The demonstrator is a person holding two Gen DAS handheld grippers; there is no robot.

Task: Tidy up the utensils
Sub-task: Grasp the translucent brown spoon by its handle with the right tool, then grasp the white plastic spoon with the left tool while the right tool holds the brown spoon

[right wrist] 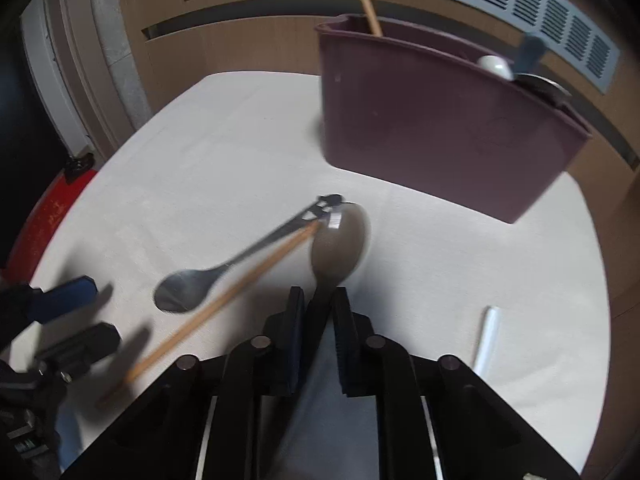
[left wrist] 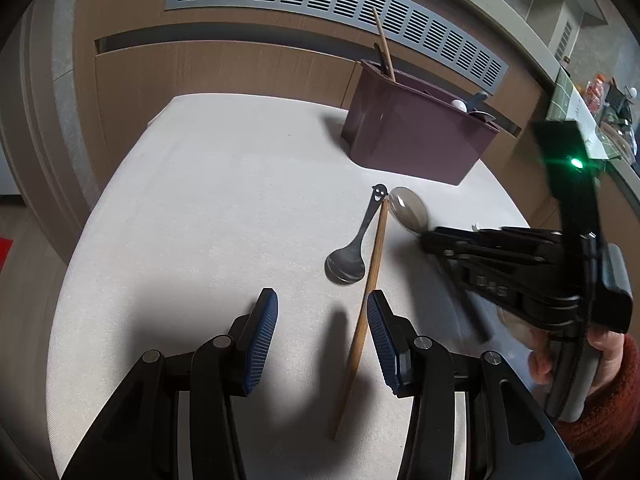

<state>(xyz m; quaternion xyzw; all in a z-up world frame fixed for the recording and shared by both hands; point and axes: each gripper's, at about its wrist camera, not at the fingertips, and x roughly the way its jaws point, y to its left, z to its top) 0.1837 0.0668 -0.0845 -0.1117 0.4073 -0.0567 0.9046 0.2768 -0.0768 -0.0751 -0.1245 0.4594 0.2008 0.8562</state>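
Fig.: right gripper (right wrist: 317, 300) pinching the handle of the big spoon (right wrist: 340, 240), jaws pressed together on it just behind the bowl; spoon lies on the bench (right wrist: 240, 128), in front of the purple holder (right wrist: 440, 128). Left gripper (left wrist: 322, 312) spread wide, holding nothing, w/ the chopstick (left wrist: 366, 300) running between its pads but not touched.

Landmark = holder. Small dark spoon (left wrist: 350, 254) & chopstick lie in front of it, left of the big spoon, their far ends crowding the big spoon's bowl. White stick (right wrist: 488, 340) lies nearer you, to the right. Holder already carries one chopstick (left wrist: 384, 46) at its left end and spoon handles at its right end.

Step in hand (judged): lift big spoon, carry to holder's right end.
- Check the pinch is square before lifting; a smooth handle may swivel.
- Lift straight up first, so the bowl clears the neighbours' tips.
- Approach holder from above, bowl end hanging down, and don't knock the rim.
- Keep left gripper parked, clear of the right's path.
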